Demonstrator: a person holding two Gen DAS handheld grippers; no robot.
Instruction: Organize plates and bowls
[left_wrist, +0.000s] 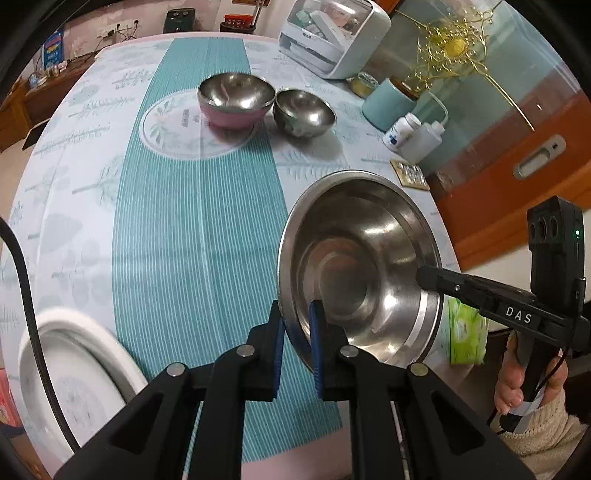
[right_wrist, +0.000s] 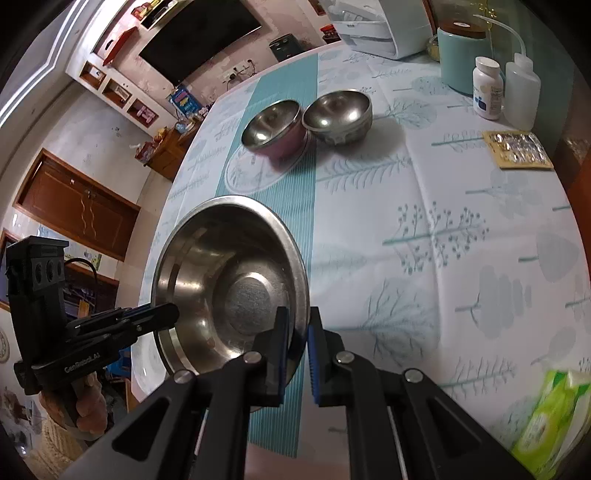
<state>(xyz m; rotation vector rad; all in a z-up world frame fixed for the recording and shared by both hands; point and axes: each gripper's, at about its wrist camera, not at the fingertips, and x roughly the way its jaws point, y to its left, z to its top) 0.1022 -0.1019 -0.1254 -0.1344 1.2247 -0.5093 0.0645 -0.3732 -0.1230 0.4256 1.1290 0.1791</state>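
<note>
Clamping opposite rims, the left gripper (left_wrist: 297, 332) and right gripper (right_wrist: 297, 338), marked "DAS", hold the steel basin (left_wrist: 360, 266) tilted above the tablecloth (left_wrist: 199, 221); beyond stand a pink bowl (left_wrist: 236, 99) and a steel bowl (left_wrist: 304, 112), side by side.

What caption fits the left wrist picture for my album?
Both grippers, left gripper and right gripper, clamp the big steel bowl's rim above the table.
</note>
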